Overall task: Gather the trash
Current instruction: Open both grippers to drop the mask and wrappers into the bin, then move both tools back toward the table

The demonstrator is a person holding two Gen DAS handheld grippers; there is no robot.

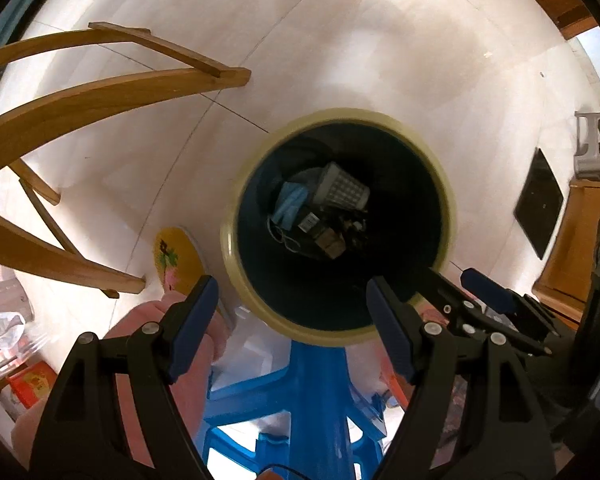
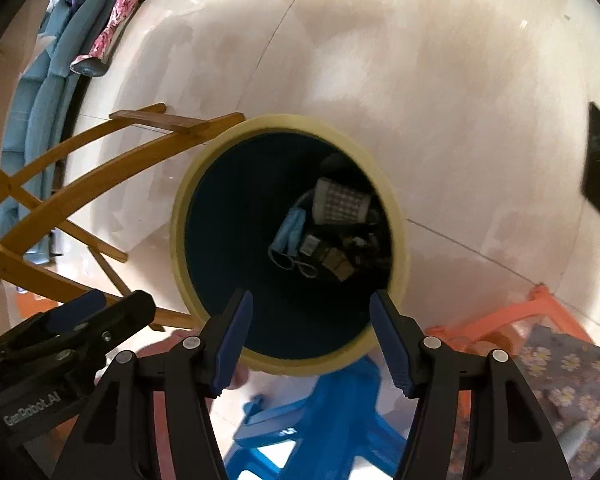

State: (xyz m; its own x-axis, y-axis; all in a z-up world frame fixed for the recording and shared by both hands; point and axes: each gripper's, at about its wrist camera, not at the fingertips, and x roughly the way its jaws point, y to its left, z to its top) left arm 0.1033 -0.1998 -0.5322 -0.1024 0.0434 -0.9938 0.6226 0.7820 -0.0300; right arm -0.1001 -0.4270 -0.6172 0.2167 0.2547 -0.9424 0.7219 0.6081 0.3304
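Note:
A round trash bin with a pale yellow rim (image 1: 446, 192) and dark inside stands on the floor; it also shows in the right wrist view (image 2: 180, 216). At its bottom lie a blue face mask (image 1: 290, 206) (image 2: 288, 234), a checked white packet (image 1: 342, 190) (image 2: 340, 202) and small dark scraps. My left gripper (image 1: 290, 308) is open and empty, above the bin's near rim. My right gripper (image 2: 312, 320) is open and empty, also above the near rim. The right gripper shows in the left wrist view (image 1: 460, 280).
A wooden chair frame (image 1: 80, 92) (image 2: 60, 184) stands left of the bin. A blue plastic stool (image 1: 312, 396) (image 2: 332, 420) is below the grippers. An orange stool (image 2: 536, 312), a flowered cushion (image 2: 572, 392), a dark flat panel (image 1: 538, 204) and a yellow slipper (image 1: 174, 260) are nearby.

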